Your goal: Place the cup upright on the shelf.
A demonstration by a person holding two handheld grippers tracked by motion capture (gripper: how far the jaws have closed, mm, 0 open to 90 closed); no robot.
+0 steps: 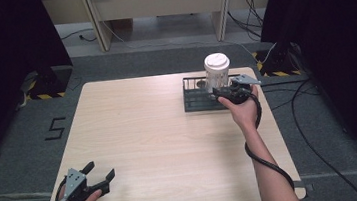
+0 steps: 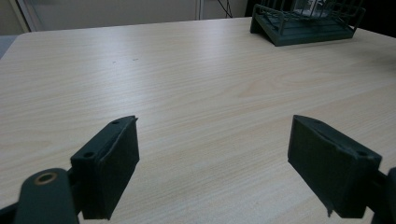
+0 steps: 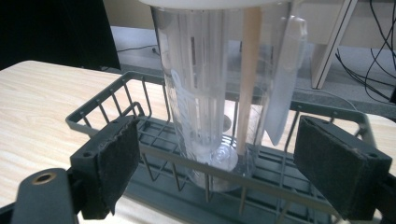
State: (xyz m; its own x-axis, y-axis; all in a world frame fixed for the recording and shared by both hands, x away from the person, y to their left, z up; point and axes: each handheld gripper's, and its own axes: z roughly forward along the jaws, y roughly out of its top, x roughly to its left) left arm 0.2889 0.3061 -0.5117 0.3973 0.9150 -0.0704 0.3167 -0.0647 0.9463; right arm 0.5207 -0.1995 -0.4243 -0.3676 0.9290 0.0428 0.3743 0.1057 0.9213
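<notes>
Container upright in rack | clear plastic, light, slick, I judge | my right gripper gapes before it; I'd clasp mid-wall | left gripper agape, idle

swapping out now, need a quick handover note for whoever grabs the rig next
Left gripper: open, holding nothing, low over the near left corner of the light wooden table.
Right gripper: open, jaws either side of the clear plastic cylinder with a white lid, not yet closed on it.
The cylinder stands upright in the dark wire rack at the table's far right; a wooden stick is inside it.
Done: right gripper lined up at the cylinder.
Left: probably close on the cylinder and lift it out.
</notes>
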